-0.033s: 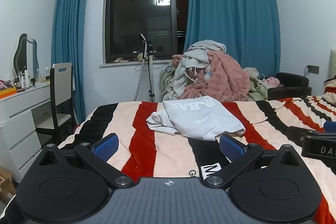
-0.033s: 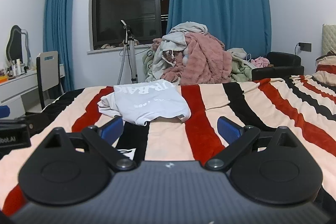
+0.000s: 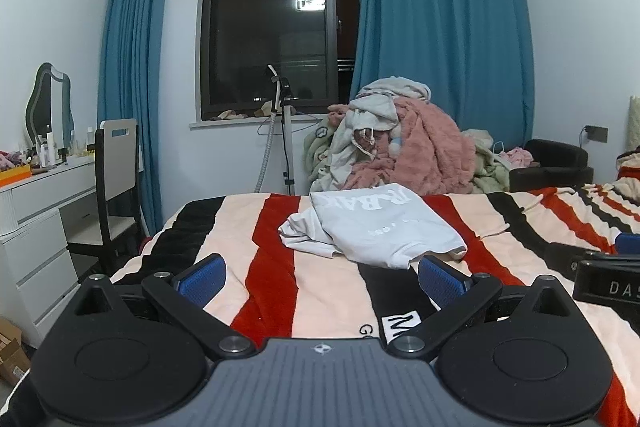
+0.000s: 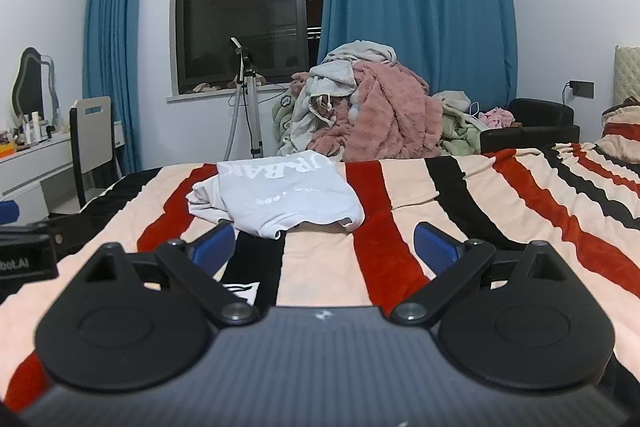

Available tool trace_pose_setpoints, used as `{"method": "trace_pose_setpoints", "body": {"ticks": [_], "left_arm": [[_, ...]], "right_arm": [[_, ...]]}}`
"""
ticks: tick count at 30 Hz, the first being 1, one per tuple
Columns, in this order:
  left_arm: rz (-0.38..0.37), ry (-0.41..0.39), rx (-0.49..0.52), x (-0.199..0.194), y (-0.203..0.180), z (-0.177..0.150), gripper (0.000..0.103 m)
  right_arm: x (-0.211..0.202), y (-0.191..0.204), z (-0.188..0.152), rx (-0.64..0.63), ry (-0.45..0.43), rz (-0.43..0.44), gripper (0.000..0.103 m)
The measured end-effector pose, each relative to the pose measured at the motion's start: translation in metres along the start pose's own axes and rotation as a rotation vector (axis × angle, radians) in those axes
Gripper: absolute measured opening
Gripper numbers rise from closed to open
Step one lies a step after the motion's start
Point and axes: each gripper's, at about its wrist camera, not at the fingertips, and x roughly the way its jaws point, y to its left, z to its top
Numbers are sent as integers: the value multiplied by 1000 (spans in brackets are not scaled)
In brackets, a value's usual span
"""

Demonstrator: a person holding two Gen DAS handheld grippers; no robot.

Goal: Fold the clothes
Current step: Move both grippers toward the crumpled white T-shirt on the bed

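On the striped bed (image 3: 328, 307), toward its far edge: a crumpled grey shirt (image 3: 380, 227), lettering up, lying loose. Nearer, over the blanket: left gripper (image 3: 320, 277) and right gripper (image 4: 324, 251), both spread wide, holding nothing, short of the shirt. Beyond the far edge: heaped laundry (image 3: 400, 143), a stand (image 3: 286, 131), blue curtains (image 3: 440, 39). Left: white dresser (image 3: 40, 227), chair (image 3: 116, 167).

A crumpled pale grey T-shirt (image 3: 380, 227) with white lettering lies loosely bunched on the striped bedspread (image 3: 320, 291).
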Motion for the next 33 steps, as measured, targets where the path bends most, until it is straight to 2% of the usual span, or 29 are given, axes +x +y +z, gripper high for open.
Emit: {"method": "trace_pose_setpoints", "body": {"ticks": [8,12,33], "left_arm": [[15,9,-13,7,-10,2,103],[4,-4,-30,0,4,1,103],[7,21,-12,6,-1,-3,103]], "right_arm": [[0,2,-5,7,2,-3,98],[2,4,-4,11,9,-4,98],[2,1,-2,9,29,3,98]]}}
